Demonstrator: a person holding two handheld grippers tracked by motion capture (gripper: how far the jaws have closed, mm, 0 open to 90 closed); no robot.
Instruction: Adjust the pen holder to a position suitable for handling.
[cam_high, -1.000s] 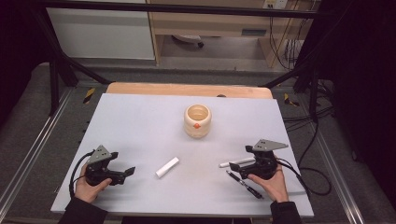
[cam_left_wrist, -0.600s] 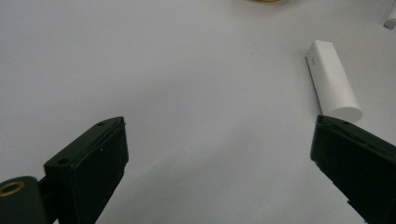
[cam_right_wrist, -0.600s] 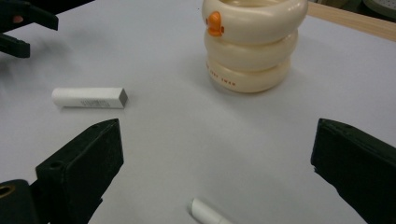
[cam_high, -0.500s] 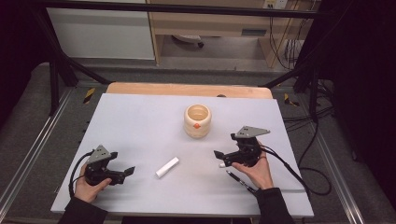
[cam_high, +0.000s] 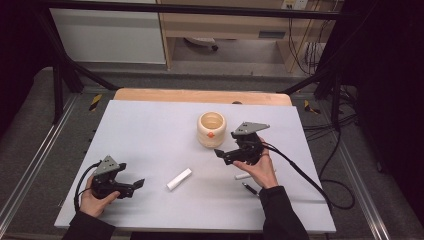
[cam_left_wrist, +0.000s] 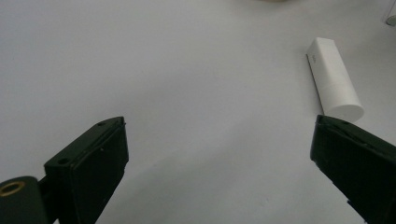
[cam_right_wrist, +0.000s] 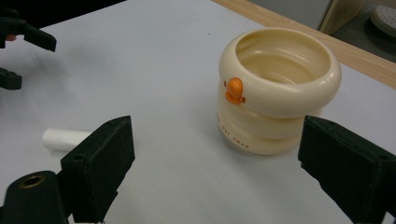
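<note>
In the high view the right gripper is hovering at centre right of the frame, just below and right of the cream cup, its jaws pointing toward the left of the frame; they have just been closing a little but are standing wide apart with nothing between them. The right gripper view is showing what the high view cannot: the cream cup is made of stacked rounded rings, is standing upright with its mouth open, and is carrying a small orange knob on its side, sitting beyond the jaw tips and between their lines without touching them. That view is also catching the end of the white stick at its left edge and the left gripper at its upper left. In the high view the white stick is lying flat at centre bottom, between the two hands, and the left gripper is resting low at lower left, its jaws spread wide and empty. The left gripper view is showing the white stick at upper right, just beyond the tip of the jaw at the picture's right. A white pen and a dark pen are lying partly under the right hand. The grey surface is giving open room across its upper left, and the wooden edge is running along its far side.
</note>
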